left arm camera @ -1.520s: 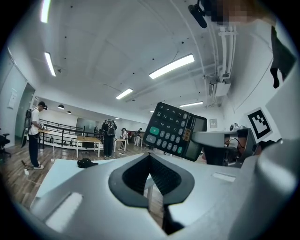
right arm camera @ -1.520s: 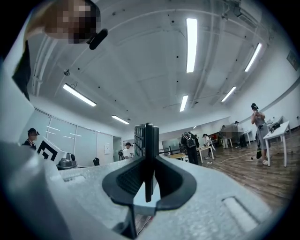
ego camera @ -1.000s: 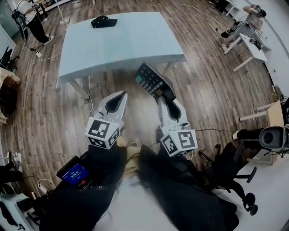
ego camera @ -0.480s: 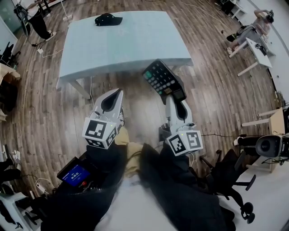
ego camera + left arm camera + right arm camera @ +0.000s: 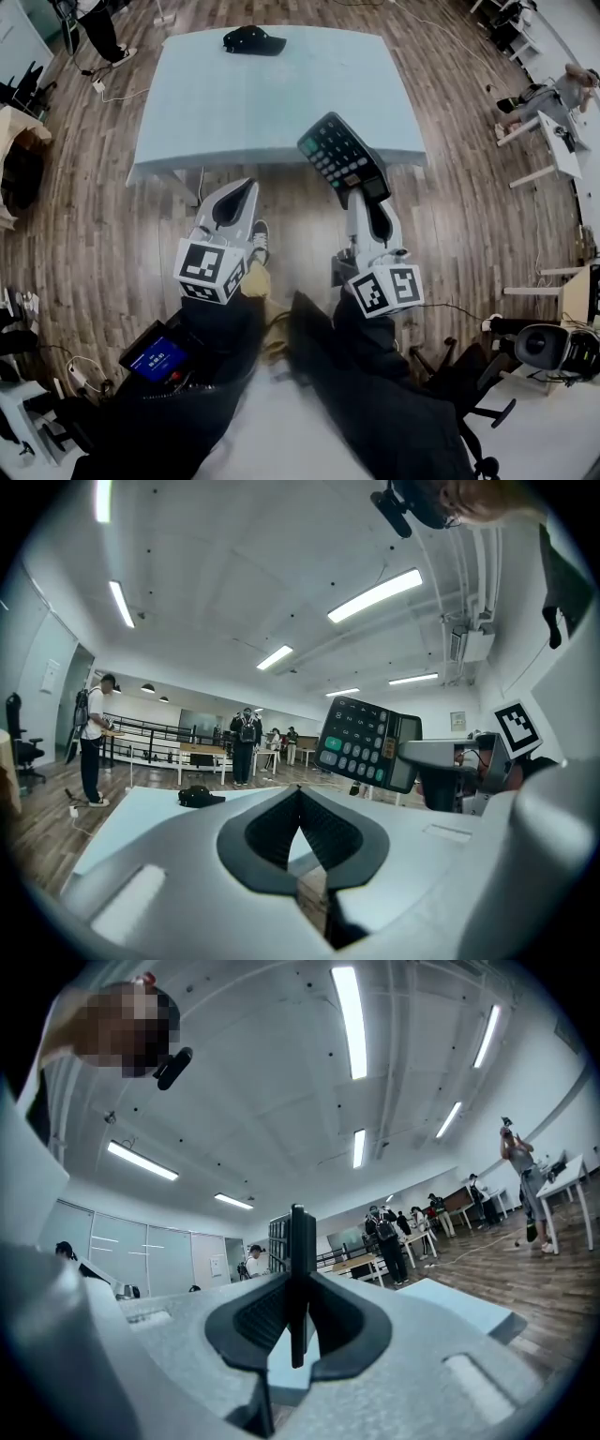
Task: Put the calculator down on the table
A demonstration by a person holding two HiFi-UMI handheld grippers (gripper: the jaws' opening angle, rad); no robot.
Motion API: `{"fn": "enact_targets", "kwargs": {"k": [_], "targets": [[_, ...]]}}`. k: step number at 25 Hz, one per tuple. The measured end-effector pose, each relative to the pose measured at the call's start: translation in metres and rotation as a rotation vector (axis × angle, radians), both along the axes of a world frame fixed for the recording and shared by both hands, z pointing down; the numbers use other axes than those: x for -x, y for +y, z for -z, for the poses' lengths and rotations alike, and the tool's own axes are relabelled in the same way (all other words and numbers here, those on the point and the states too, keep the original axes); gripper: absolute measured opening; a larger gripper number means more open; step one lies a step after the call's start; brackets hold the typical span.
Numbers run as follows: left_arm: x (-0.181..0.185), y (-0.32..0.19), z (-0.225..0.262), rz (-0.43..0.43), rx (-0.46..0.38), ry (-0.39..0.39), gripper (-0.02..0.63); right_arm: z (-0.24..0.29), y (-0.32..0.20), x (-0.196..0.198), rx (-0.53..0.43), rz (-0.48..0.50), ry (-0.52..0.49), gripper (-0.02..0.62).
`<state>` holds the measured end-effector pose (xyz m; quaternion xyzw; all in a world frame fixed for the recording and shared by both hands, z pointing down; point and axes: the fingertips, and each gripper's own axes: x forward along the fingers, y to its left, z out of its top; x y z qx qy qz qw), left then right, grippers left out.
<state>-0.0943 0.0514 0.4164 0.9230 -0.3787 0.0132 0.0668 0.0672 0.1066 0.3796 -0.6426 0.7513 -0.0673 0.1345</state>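
The black calculator (image 5: 339, 153), with grey and green keys, is held up at a tilt by its display end, and my right gripper (image 5: 367, 190) is shut on it. Its far end overlaps the near edge of the light blue table (image 5: 272, 98). In the right gripper view the calculator (image 5: 297, 1269) stands edge-on between the jaws. My left gripper (image 5: 244, 187) hovers over the wooden floor, short of the table, shut on nothing. From the left gripper view the calculator (image 5: 366, 745) shows to the right, above the table (image 5: 141, 817).
A black cap (image 5: 255, 40) lies at the table's far edge, also seen as the cap (image 5: 200, 796) in the left gripper view. A person (image 5: 94, 28) stands beyond the far left corner. White desks (image 5: 553, 141) stand at right, an office chair (image 5: 544, 349) at lower right.
Both grippers have moved forward toward the table. The calculator, which was over the floor in front of the table, now reaches its near edge. The grip is unchanged.
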Motion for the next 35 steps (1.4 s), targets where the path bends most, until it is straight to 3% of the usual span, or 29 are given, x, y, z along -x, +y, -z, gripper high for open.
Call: {"fn": "enact_targets", "kwargs": {"k": [4,11,22,28,35], "targets": [[-0.015,-0.044,-0.021,0.000,0.032,-0.010,-0.003,-0.020,-0.045,-0.013,0.026,0.009,-0.013,0.043],[-0.011,-0.111,-0.012,0.000,0.078,0.010,-0.003,-0.002,-0.115,-0.008,0.053,0.028,-0.067,0.043],[-0.026,-0.244,0.004,-0.043,0.092,0.055,-0.003,0.024,-0.239,-0.010,0.066,0.016,-0.032,0.043],[-0.038,-0.265,0.018,-0.086,0.073,0.069,-0.003,0.036,-0.255,-0.016,0.057,-0.008,-0.018,0.043],[-0.049,-0.297,0.009,-0.094,0.108,0.055,-0.003,0.030,-0.289,-0.021,0.088,-0.011,0.021,0.043]]}}
